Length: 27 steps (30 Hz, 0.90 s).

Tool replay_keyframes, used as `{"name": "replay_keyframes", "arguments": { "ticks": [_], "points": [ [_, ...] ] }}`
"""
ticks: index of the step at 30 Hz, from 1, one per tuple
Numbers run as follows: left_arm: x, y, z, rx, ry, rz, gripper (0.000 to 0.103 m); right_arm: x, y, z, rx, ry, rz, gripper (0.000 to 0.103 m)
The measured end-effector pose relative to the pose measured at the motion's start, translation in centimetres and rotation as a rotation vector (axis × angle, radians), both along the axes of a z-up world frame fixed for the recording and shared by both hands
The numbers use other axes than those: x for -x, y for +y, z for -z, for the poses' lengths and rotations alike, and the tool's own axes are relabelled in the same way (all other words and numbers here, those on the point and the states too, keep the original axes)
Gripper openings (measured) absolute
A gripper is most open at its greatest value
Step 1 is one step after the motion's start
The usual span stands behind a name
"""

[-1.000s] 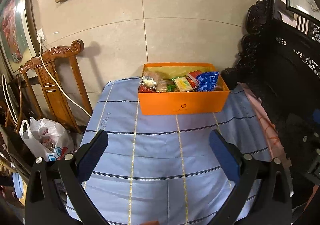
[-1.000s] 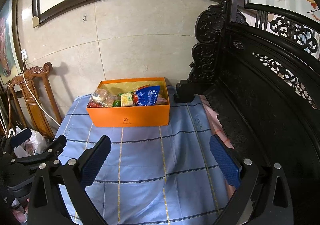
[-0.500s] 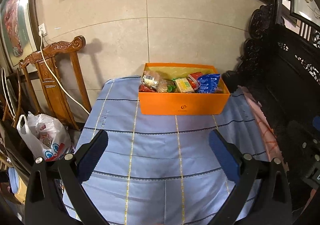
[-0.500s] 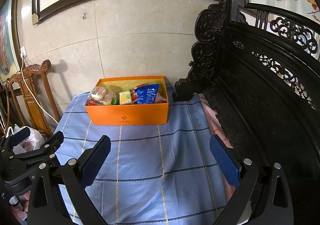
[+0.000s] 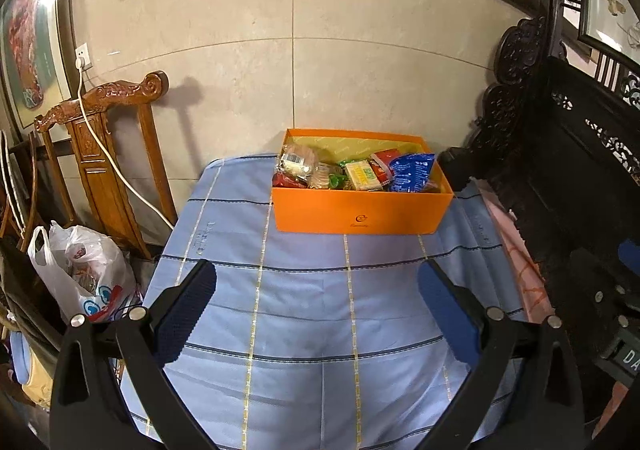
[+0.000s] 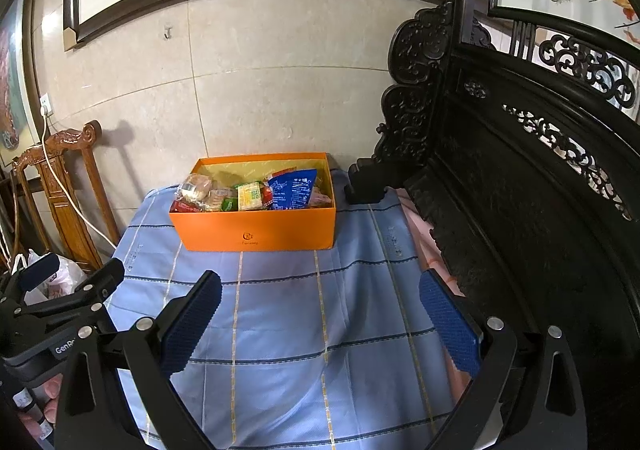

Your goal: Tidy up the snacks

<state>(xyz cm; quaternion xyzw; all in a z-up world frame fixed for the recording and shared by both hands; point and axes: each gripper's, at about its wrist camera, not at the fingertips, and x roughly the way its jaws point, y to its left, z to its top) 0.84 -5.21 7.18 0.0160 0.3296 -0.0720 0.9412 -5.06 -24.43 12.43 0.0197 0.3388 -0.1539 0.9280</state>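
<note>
An orange box stands at the far end of a table under a blue checked cloth, against the wall. Several wrapped snacks fill it, among them a blue packet and a yellow packet. My left gripper hovers open over the near part of the cloth, nothing between its fingers. My right gripper is open too, well short of the box. The left gripper's body shows at the left edge of the right wrist view.
A carved brown wooden chair with a white cable over it stands left of the table. A white plastic bag sits on the floor below it. Dark carved wooden furniture borders the right side.
Both views have shifted slightly: the box sits a little lower and nearer the centre of the frames. Both grippers stay open and empty.
</note>
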Motion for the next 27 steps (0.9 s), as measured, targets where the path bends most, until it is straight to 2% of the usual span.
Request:
{"name": "replay_keyframes", "arguments": {
  "ticks": [6, 10, 11, 13, 18, 20, 23, 27],
  "points": [
    [0.0, -0.3, 0.2, -0.019, 0.001, 0.002, 0.099, -0.1, 0.1, 0.1, 0.009, 0.015, -0.001, 0.099],
    [-0.1, -0.1, 0.2, -0.006, 0.008, 0.002, 0.099, -0.3, 0.0, 0.2, 0.011, 0.022, 0.001, 0.099],
    [0.1, 0.2, 0.0, 0.024, -0.009, 0.019, 0.099, -0.3, 0.0, 0.2, 0.012, 0.022, 0.001, 0.099],
    [1.3, 0.6, -0.7, 0.064, -0.096, 0.028, 0.099, -0.3, 0.1, 0.2, 0.015, 0.022, 0.0, 0.099],
    [2.9, -1.3, -1.7, -0.044, -0.199, 0.065, 0.099, -0.6, -0.1, 0.4, 0.012, 0.028, 0.004, 0.099],
    [2.8, -1.7, -1.9, -0.047, -0.175, 0.07, 0.099, -0.5, -0.1, 0.3, 0.024, 0.025, 0.012, 0.099],
    [1.9, -1.4, -1.7, 0.004, -0.096, 0.061, 0.099, -0.3, -0.4, 0.1, 0.012, 0.015, 0.017, 0.099],
    [1.4, -1.1, -1.2, -0.001, -0.077, 0.031, 0.099, -0.2, -1.0, 0.1, 0.013, 0.015, 0.031, 0.099]
  ]
}}
